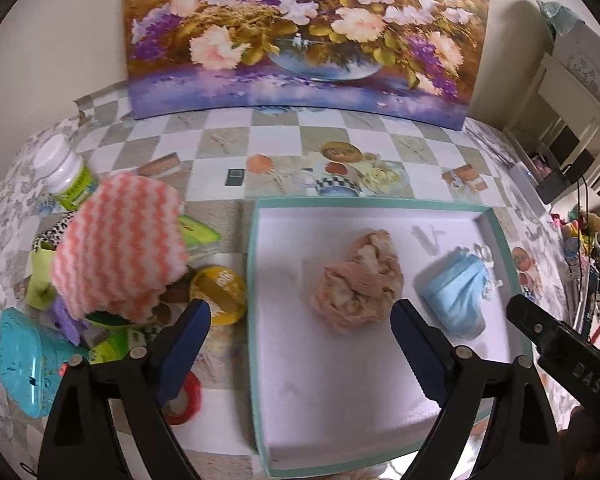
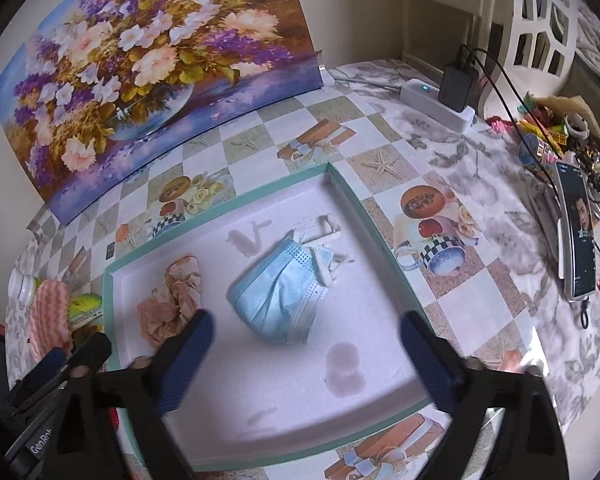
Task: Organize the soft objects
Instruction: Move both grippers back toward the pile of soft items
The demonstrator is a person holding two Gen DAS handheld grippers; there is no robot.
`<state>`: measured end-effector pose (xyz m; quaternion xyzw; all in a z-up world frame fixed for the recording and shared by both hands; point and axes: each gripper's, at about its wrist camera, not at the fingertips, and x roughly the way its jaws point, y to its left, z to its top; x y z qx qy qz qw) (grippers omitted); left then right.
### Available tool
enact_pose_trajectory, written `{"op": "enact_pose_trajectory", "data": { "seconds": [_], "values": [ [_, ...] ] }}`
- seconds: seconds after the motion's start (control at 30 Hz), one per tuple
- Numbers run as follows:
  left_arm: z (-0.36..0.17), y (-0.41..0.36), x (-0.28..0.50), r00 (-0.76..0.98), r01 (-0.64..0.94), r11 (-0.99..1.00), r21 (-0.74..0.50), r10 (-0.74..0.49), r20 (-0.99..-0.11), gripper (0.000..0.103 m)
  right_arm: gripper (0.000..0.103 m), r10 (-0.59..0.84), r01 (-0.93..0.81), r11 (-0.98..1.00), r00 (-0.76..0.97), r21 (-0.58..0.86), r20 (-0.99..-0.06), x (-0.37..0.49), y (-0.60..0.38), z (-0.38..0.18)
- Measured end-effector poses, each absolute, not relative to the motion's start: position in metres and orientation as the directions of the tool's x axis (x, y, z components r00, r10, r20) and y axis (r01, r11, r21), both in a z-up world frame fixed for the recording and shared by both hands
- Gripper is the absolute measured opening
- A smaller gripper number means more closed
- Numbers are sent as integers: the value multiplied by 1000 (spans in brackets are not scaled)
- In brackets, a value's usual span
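Both your claws stand wide and empty: the left claw (image 1: 300, 344) above the peach scrunchie (image 1: 360, 280), the right claw (image 2: 306, 354) above the blue face mask (image 2: 284, 292). Both soft items already lie in the teal-rimmed box (image 1: 252, 280). The pink-and-white zigzag cloth (image 1: 120, 244) remains on the clutter pile on the desk (image 1: 220, 148), left of the box, apparently next.

wall (image 1: 100, 20) – cream | flower painting (image 1: 300, 32) | table (image 2: 380, 120) – checked cloth
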<state>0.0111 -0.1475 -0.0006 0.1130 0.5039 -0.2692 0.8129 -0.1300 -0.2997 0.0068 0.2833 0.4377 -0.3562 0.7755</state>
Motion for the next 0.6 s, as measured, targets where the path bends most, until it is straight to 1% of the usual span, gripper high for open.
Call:
{"op": "enact_pose_trajectory", "data": {
  "seconds": [0.1,0.2,0.43,0.53,0.6],
  "values": [
    [2,-146,11,365,554,829,-80,-328,-871,93,103,-330,795,597,367,109,-870,-128,-297,11],
    [6,-144,10,386,555,828,-79,-341,-857,98,103,-339,786,610,375,101,-863,-126,-293,13],
    [19,-132,15,429,529,838,-131,-398,-811,98,103,-348,774,623,407,116,-844,-119,-286,23],
    [22,-128,17,436,516,844,-143,-403,-805,99,103,-391,776,624,413,93,-822,-115,-283,31],
    [24,-128,17,415,537,829,-156,-421,-806,99,103,-412,771,632,425,83,-806,-114,-280,35]
  ]
}}
